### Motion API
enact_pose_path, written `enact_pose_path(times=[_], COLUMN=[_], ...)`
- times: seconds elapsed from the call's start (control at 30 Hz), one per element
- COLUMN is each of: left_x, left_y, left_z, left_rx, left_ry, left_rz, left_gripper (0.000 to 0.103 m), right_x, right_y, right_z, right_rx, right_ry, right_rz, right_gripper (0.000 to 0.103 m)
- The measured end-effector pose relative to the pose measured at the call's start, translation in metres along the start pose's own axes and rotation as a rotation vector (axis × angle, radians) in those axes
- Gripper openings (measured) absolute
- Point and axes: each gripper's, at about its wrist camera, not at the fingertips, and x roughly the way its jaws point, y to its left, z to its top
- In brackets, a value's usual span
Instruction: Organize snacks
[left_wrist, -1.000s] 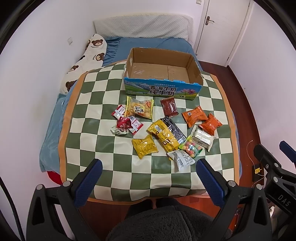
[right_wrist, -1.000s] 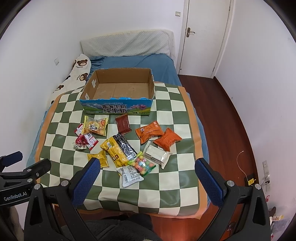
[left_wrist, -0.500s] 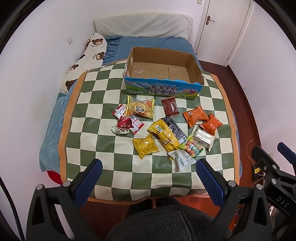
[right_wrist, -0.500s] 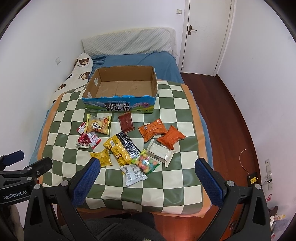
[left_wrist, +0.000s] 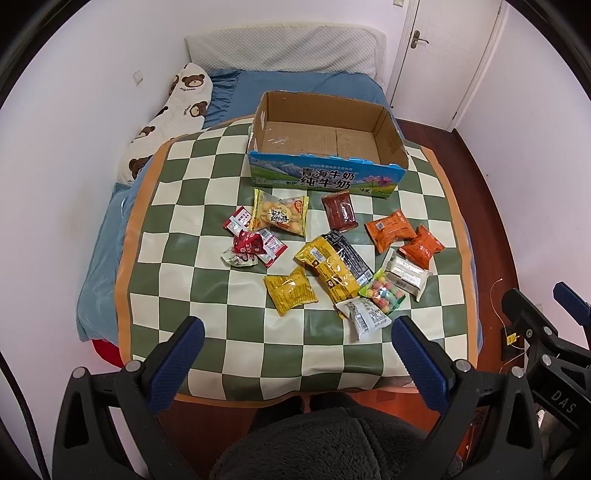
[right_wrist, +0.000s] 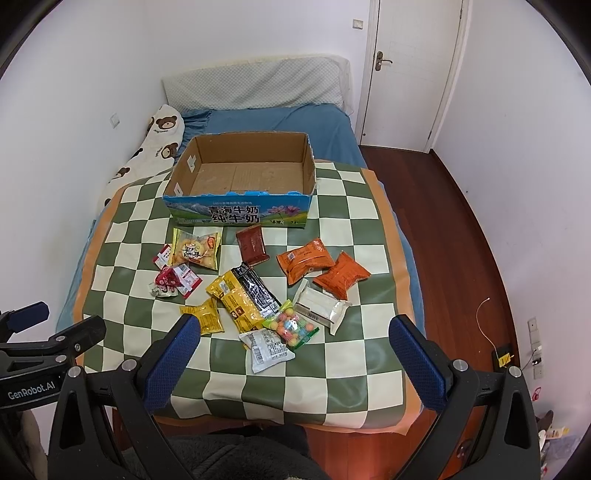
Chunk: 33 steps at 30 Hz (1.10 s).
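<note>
I have both grippers held back over the near edge of the counter (left_wrist: 177, 221), above the person's dark fleece-covered lap. The left gripper (left_wrist: 295, 354) has its jaws spread wide with nothing between them, and the right gripper (right_wrist: 295, 354) is the same: jaws fully apart, nothing held.

The snacks are all loose on the green-and-cream checked cloth, none in the cardboard box (left_wrist: 325, 147), which stands open at the far side of the counter with its printed blue face toward me. Just in front of the box lie a yellow cookie bag (left_wrist: 280, 216) and a dark red packet (left_wrist: 340, 212). To the left is a small cluster of red-and-white wrappers (left_wrist: 251, 245). In the middle a long yellow bag (left_wrist: 328, 271) overlaps a black packet (left_wrist: 349, 254), with a smaller yellow pouch (left_wrist: 290, 290) beside them. Two orange packs (right_wrist: 304, 258) (right_wrist: 341, 275) sit to the right, touching. Nearest me are a clear bag of coloured candies (right_wrist: 290, 325), a white wrapper (right_wrist: 321, 308) and a white sachet (right_wrist: 266, 349).
</note>
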Motion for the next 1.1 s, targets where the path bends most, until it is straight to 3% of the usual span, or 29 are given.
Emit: enact_pose_path(times=[1.1], left_x=[0.0021], left_y=[0.0056], left_z=[0.0048], left_rx=[0.000], left_ry=[-0.001], left_rz=[-0.002], left_gripper=[0.103], right_x=[0.0011], right_y=[0.0030], right_z=[0.0091], right_rx=[0.006], right_ry=[-0.004], right_rz=[0.012], right_gripper=[0.103])
